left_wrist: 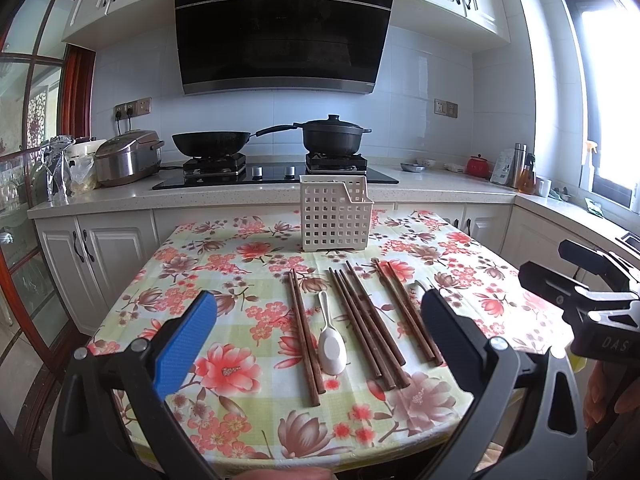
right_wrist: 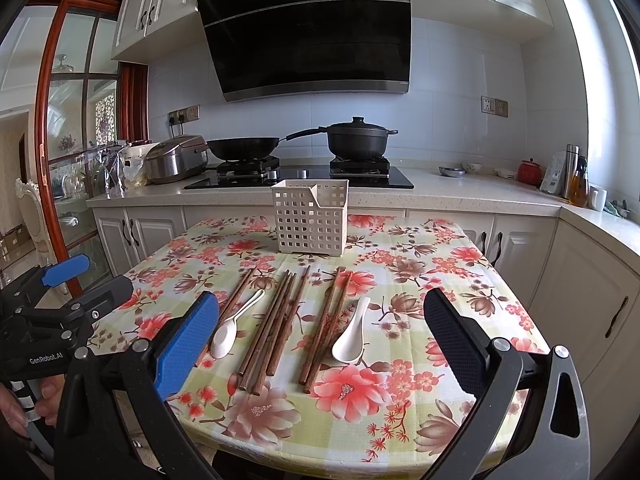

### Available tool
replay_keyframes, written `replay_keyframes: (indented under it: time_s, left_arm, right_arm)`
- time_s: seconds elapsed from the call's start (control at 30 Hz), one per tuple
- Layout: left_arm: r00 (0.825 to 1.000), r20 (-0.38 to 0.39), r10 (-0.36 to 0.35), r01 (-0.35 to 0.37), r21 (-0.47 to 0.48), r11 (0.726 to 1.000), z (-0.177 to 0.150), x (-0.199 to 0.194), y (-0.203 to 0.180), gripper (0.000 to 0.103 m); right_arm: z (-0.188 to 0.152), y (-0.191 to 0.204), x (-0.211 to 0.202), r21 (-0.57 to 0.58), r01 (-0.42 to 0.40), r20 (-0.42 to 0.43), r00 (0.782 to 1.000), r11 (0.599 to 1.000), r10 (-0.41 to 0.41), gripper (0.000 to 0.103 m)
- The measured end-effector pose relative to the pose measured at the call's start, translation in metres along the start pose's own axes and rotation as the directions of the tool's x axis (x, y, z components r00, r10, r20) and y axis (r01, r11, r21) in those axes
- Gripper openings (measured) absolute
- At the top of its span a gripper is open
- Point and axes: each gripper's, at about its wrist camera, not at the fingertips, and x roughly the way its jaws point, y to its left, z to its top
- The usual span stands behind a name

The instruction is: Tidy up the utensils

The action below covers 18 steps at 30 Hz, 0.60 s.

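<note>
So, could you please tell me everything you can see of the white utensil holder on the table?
The utensil holder is a cream-white, plastic-looking rectangular basket with a grid of square holes in its walls, an open top and a notched upper edge. It stands upright at the far side of the floral tablecloth, beyond the chopsticks and spoons, touching none of them. No utensils show through its holes or above its rim; only the tablecloth touches it.

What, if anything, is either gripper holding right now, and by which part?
Nothing is held. The left gripper and right gripper are both open above the table, and the chopsticks and spoons lie untouched on the cloth.
</note>
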Motion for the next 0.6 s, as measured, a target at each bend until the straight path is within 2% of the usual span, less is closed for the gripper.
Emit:
replay_keyframes:
  time_s: [0.6]
  left_arm:
    - [1.000,-0.006,-0.004,0.004,-0.002,1.000,-0.0025,0.0030,-0.0013,0.099]
  right_arm:
    - [-0.0014,0.0007,0.0000,0.006,-0.001,-0.001,1.000,1.000,0.001,0.096]
